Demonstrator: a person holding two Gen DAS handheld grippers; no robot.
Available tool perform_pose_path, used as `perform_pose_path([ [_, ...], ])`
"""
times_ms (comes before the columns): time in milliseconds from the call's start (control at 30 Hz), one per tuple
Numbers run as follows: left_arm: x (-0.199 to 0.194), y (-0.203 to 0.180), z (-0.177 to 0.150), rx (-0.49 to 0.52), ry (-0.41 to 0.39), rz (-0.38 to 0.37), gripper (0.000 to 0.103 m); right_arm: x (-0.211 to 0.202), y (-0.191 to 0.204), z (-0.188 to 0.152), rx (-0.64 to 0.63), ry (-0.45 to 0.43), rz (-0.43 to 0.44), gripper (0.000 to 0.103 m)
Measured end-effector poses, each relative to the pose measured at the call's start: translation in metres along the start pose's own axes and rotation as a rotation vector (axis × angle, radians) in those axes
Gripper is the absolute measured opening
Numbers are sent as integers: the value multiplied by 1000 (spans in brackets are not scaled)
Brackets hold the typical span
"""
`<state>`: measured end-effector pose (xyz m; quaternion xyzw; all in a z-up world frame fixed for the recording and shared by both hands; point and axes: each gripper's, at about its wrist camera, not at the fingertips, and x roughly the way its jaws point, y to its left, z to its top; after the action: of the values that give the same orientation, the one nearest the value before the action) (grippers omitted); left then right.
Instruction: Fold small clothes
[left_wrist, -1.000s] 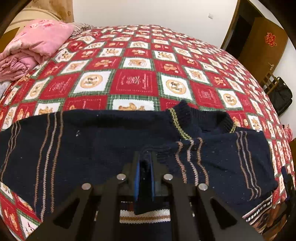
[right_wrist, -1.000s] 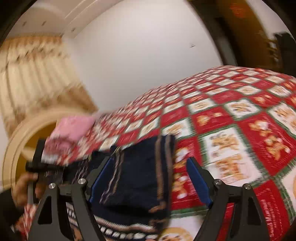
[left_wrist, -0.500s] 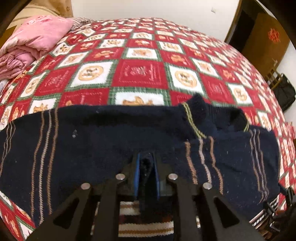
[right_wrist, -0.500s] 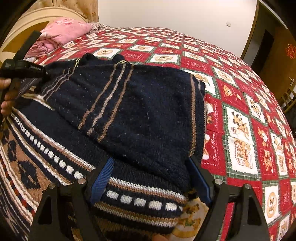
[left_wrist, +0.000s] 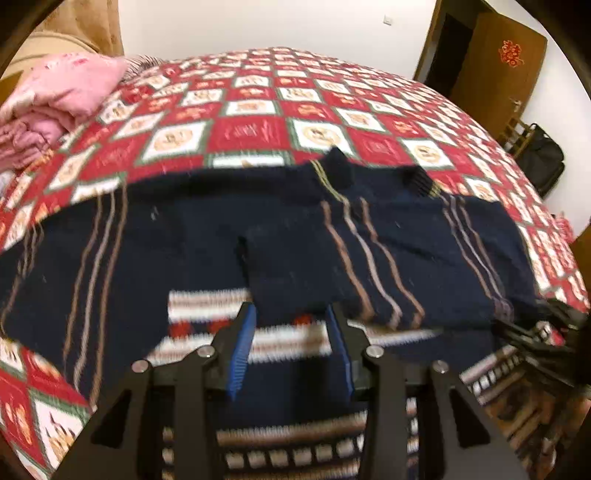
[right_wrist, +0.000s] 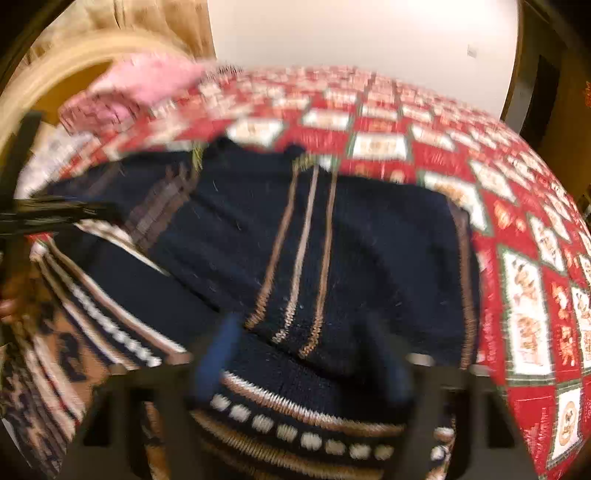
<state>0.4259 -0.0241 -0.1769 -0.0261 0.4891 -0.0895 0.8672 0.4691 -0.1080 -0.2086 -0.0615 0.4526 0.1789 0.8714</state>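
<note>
A dark navy knitted sweater (left_wrist: 207, 243) with tan stripes and a patterned hem lies flat on the bed. One sleeve (left_wrist: 354, 266) is folded across the body, its cuff end just ahead of my left gripper (left_wrist: 291, 314). The left gripper is open, blue pads apart, holding nothing. In the right wrist view the same sweater (right_wrist: 317, 251) fills the middle, the folded sleeve lying on top. My right gripper (right_wrist: 306, 328) is open above the sweater's patterned hem, blurred by motion. The left gripper (right_wrist: 55, 210) shows at the far left of that view.
The bed has a red, white and green checked quilt (left_wrist: 258, 129). Folded pink bedding (left_wrist: 55, 96) sits at the head end on the left. A brown door (left_wrist: 495, 74) and a dark bag (left_wrist: 543, 162) stand to the right beyond the bed.
My left gripper has opened and let go of the sleeve cuff, which now lies on the sweater. It has drawn back a little. The right gripper stayed open and is moving.
</note>
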Motion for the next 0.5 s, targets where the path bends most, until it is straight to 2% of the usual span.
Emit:
perform_pose_path([
  [67,-8,4,-9,17,-3,-4,44,1,3,-8,-25,-2,-13,46],
  [100,-13,7,-13,25,-5,-6,47,-1,5,-11,-34,6,-13,40],
  [133,-15,10,-17,27,-8,-2,52,-7,6,-14,-39,9,-14,29],
  [167,-19,15,-20,24,-10,3,54,-11,7,-16,-52,8,-27,24],
  [233,-23,22,-27,18,-3,-16,54,-15,11,-20,-93,16,-53,23],
  [300,-28,29,-32,13,-15,1,54,-23,16,-20,-121,-2,-47,23],
  [333,-30,32,-33,9,-25,7,54,-30,21,-15,-115,-37,-19,27],
  [367,-31,34,-34,1,-29,8,54,-34,25,-8,-113,-64,-11,36],
  [400,-31,37,-34,-11,-31,12,54,-38,32,-2,-116,-90,-13,72],
  [433,-31,43,-34,-29,-29,27,54,-39,42,6,-128,-105,-14,90],
  [500,-33,53,-35,-58,-27,28,54,-33,67,22,-176,-120,20,90],
])
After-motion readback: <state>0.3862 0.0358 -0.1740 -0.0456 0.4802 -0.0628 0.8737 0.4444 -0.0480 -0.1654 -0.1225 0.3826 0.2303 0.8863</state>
